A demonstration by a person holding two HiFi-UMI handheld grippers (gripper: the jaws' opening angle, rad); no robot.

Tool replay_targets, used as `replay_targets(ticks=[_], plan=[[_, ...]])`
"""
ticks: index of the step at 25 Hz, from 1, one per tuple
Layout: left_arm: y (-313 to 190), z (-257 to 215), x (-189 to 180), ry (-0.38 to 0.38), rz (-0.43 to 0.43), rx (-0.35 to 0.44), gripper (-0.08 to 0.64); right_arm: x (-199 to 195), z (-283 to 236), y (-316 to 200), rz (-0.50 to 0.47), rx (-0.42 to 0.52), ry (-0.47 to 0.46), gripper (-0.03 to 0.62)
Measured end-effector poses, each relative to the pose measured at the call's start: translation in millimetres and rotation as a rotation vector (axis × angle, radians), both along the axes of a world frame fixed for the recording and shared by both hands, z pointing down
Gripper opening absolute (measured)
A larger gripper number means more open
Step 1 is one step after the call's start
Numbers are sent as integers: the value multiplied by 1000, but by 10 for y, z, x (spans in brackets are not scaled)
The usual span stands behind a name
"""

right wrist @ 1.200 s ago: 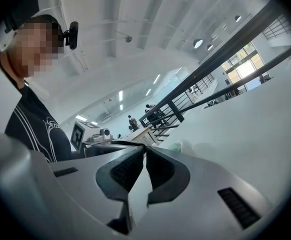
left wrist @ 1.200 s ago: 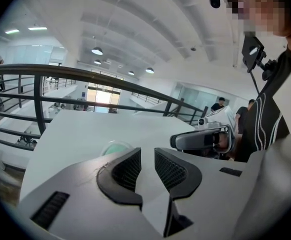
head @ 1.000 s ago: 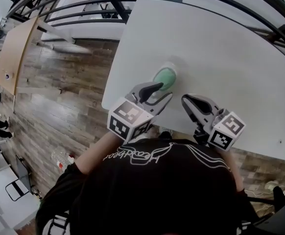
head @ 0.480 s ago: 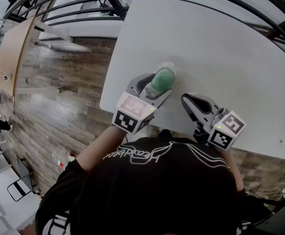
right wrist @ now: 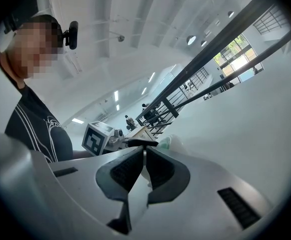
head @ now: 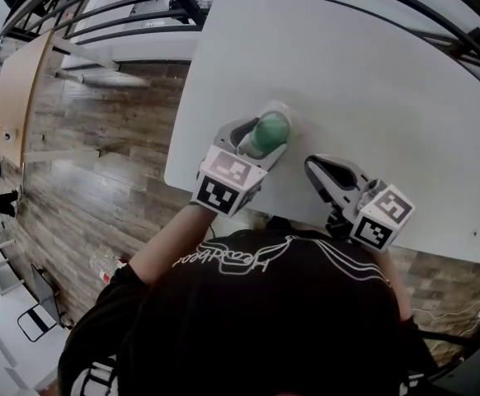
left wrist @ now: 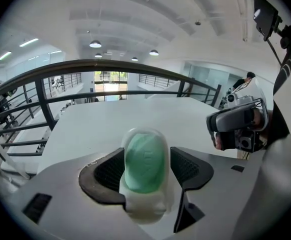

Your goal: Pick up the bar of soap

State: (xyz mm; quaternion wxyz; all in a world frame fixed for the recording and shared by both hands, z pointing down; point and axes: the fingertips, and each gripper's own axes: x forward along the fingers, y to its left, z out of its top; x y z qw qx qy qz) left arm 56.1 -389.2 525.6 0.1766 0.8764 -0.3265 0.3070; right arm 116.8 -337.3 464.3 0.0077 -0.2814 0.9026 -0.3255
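Left gripper (head: 259,143): jaws have just been opening, now wide, astride the bar of soap (left wrist: 144,159) (pads not pressing)
Bar of soap: green, in clear dish (left wrist: 145,211), on white table (head: 372,81)
Right gripper (head: 312,167): jaws together, empty

Bright, even light from ceiling lamps (left wrist: 95,44), with faint shadows, fisheye bending and dark corners in both gripper views.
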Motion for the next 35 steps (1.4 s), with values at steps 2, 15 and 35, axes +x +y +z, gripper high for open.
replay_targets(ticks=[2,15,35], plan=[[6,17,-2,-1,5,-7,279,5,-5,-5,3,-1,-8,20],[20,144,-8,-34,-5,-20,278,32,63,-16,9,-9,-7,20],[49,134,-8,-56,-4,2,264,26,153,0,11,-32,-10,20]])
